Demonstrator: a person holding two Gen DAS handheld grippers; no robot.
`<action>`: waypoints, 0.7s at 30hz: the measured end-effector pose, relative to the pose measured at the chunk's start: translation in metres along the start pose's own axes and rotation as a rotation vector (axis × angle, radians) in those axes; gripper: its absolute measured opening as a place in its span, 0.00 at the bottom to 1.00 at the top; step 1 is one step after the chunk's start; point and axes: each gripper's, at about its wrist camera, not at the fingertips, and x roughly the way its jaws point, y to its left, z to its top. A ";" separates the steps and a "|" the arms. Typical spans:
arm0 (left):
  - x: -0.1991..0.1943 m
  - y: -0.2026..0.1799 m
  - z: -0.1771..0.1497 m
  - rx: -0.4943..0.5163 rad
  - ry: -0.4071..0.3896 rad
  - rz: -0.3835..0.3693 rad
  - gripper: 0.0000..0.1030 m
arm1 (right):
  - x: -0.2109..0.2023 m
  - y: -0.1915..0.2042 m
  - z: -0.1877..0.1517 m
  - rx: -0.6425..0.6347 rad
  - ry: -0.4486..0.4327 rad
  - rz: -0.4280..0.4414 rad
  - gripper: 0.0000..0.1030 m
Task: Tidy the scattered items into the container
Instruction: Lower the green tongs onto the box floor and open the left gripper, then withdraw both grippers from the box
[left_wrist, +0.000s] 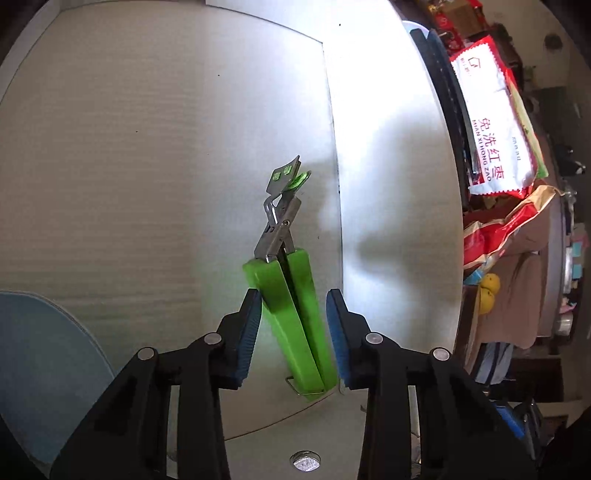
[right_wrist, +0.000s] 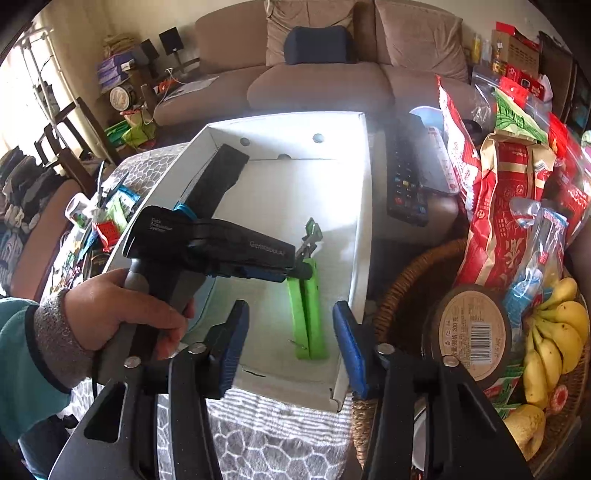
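Hands first: your left gripper (right_wrist: 295, 273) angles down into the white box (right_wrist: 360, 221), your hand (right_wrist: 122, 314) wrapped round its handle. Its fingers (left_wrist: 247, 332) straddle the green clip tool (left_wrist: 295, 317); left pad touches the handle, right pad stands off, so no firm grip. Your right gripper (right_wrist: 288, 347) hovers over the near rim, fingers apart, empty. Tool lies flat on the box floor, green handles near, metal jaws far.
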 end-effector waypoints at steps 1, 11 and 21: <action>0.002 -0.004 0.001 0.007 0.005 -0.005 0.32 | 0.002 0.002 -0.001 -0.002 0.003 0.002 0.55; 0.022 -0.033 0.011 0.094 0.019 0.021 0.41 | 0.007 0.009 -0.013 0.021 0.005 0.023 0.55; -0.001 -0.022 0.008 0.095 0.001 -0.055 0.74 | -0.001 0.002 -0.020 0.054 -0.001 0.011 0.55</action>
